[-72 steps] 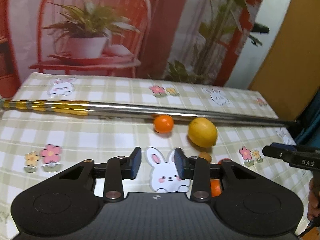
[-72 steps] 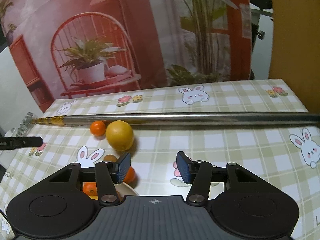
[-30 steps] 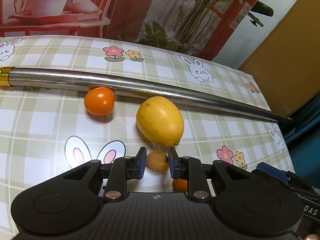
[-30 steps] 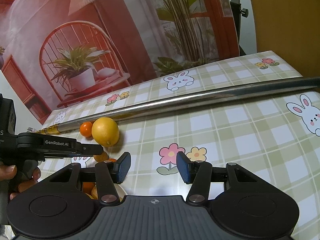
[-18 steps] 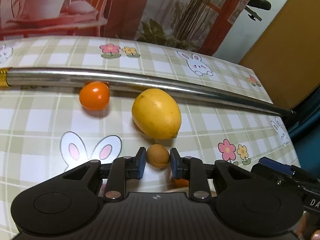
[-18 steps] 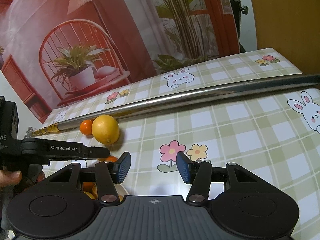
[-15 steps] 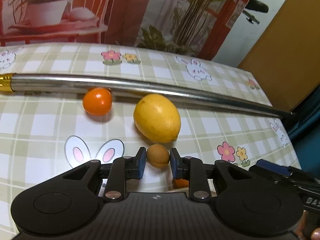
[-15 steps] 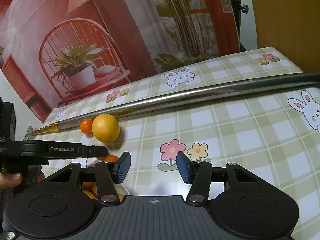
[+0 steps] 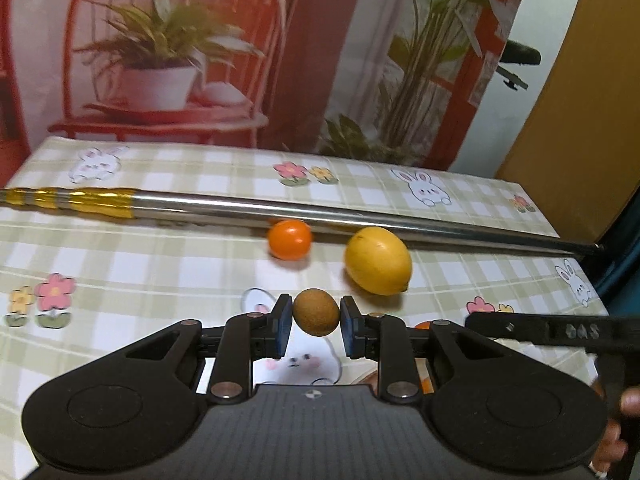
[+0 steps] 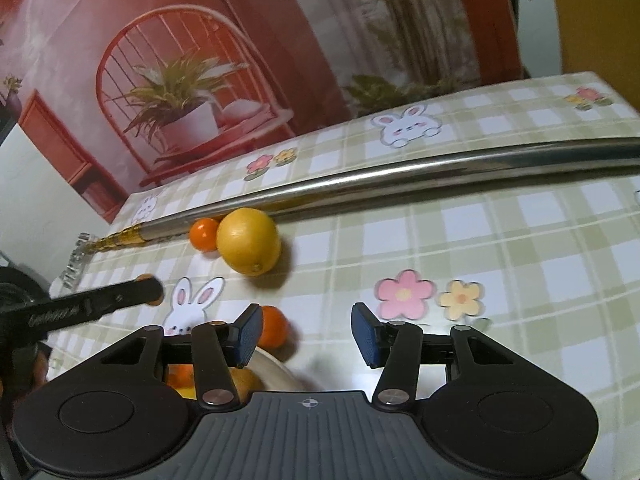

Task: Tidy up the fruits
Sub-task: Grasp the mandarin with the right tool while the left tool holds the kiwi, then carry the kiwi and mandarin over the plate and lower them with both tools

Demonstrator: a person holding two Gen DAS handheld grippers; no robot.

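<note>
1. Left hand-held gripper (image 9: 316, 322): squeezing a small brown fruit (image 9: 315, 312), up off the desk (image 9: 140, 264), likely for carrying to the bowl (image 10: 276, 364).
2. Small orange (image 9: 289, 239) and lemon (image 9: 378, 260): resting by the metal pole (image 9: 360, 218), not sorted yet.
3. Right hand-held gripper (image 10: 306, 334): half wide, closing, nothing inside, near another orange (image 10: 274, 326).

Left claw (image 9: 315, 321) angled downward, pads clamped on a small brown fruit (image 9: 315, 311). Right claw (image 10: 306, 335) angled downward — jaws closing, nothing between them.
</note>
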